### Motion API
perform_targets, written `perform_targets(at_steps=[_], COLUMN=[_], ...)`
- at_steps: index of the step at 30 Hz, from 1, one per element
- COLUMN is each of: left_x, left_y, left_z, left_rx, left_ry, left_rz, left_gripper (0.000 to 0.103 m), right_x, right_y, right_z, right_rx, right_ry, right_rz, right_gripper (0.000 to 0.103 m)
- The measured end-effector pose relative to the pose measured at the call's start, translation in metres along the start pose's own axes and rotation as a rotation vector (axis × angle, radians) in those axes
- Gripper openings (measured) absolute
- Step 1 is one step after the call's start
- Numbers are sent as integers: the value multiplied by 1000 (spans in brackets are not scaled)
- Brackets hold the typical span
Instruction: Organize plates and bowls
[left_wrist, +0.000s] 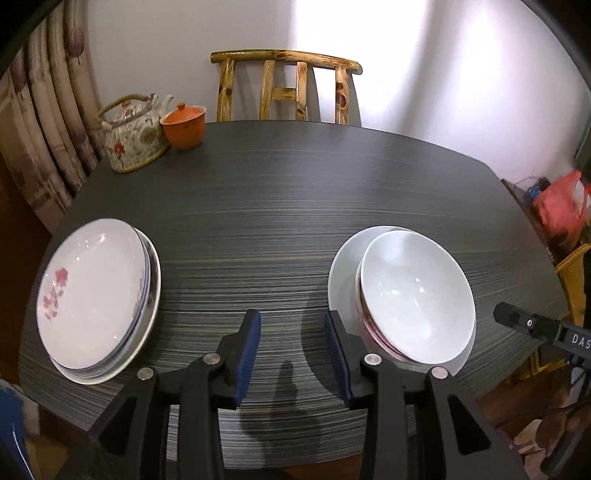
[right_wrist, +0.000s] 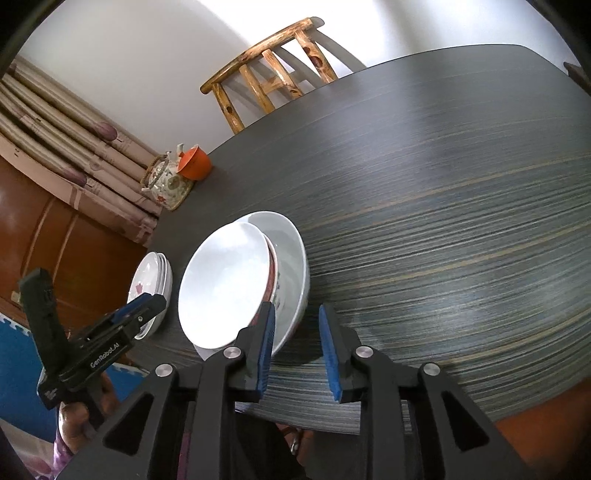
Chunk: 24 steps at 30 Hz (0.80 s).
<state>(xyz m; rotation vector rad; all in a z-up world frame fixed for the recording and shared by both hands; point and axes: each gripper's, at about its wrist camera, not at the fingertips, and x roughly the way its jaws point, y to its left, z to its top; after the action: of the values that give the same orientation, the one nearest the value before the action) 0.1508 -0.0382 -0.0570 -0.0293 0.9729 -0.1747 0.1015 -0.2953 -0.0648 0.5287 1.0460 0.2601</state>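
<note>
We saw a dark, streaked table (left_wrist: 295, 206) with two stacks of crockery on it. Toward its left edge lay a stack of plates (left_wrist: 98, 295), several shallow white ones nested together, the top one bearing a pink flower print and holding nothing. Well apart from it, to the right, stood a stack of bowls (left_wrist: 406, 291): a wide white bowl at the bottom, a bowl with a reddish patterned rim inside it, and a plain white bowl (right_wrist: 223, 284) on top, sitting tilted and off-centre. The top bowl was empty. We could not tell how many bowls lay between, since only rims showed.

Our left gripper (left_wrist: 291, 354) hung over bare table between the two stacks, its blue pads parted with nothing between them. Our right gripper (right_wrist: 297, 349) stood at the near side of the bowl stack, jaws apart and gripping nothing; its left pad seemed to lie against the outer bowl's wall, though the fisheye view left that unsure.

At the far left corner a flowered teapot (left_wrist: 135, 140) stood beside a lidded orange cup (left_wrist: 183, 125), touching or nearly so. A wooden chair (left_wrist: 284, 86) stood behind the table.
</note>
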Motion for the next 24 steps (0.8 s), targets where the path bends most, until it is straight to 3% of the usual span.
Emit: perform_targets(at_steps=[5,24], left_x=[11,33], left_y=[10,7], left_z=[-3,3], left_rx=[-56,-39], left_ry=[34,110], left_rz=[-68,-126], left_gripper=[36,40], right_x=[1,8], right_y=[-2,-11], right_z=[-3,-7], right_rx=[-5,18], right_ry=[-11,9], right_rz=[-9,17], right_gripper=[25,28])
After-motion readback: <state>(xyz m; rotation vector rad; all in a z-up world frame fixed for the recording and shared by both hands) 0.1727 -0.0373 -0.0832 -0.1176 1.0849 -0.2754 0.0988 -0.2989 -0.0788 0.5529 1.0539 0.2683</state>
